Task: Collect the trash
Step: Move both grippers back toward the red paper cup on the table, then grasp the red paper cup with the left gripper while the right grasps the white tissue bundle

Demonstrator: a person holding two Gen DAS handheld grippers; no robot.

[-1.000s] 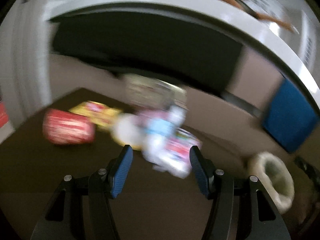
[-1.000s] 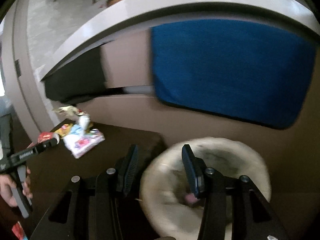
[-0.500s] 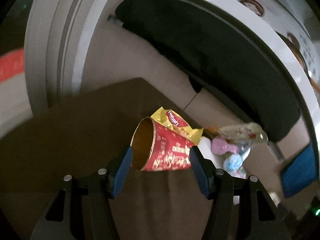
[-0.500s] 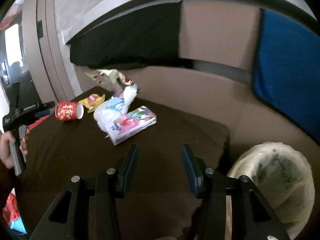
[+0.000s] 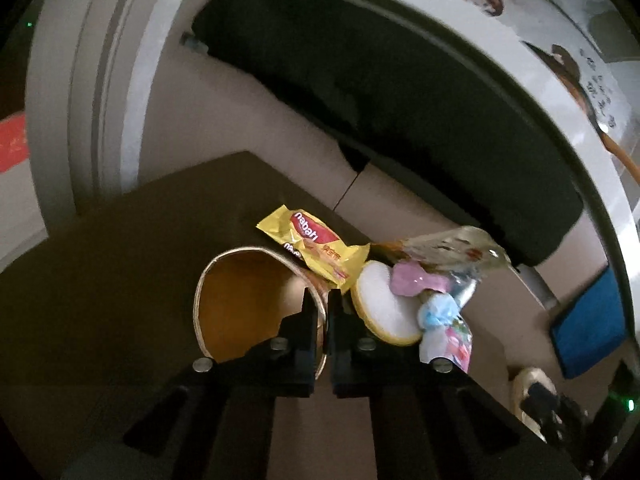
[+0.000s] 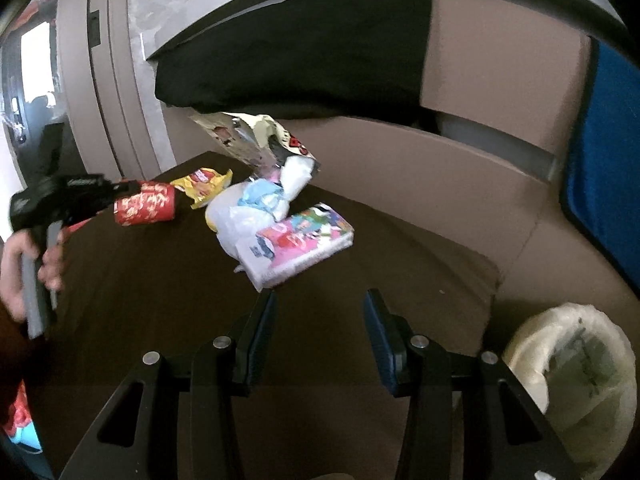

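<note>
Cup (image 5: pixel 244 300) lies on its side on the counter (image 5: pixel 112 280); left hand-held gripper (image 5: pixel 326 312) has just closed, pinching its rim. Right hand-held gripper (image 6: pixel 320 320) gapes wide, empty.

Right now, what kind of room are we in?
Probably a living room or lounge: a dark low table strewn with snack trash, a tan sofa with a black cushion behind it, and a lined bin on the floor beside it.
</note>
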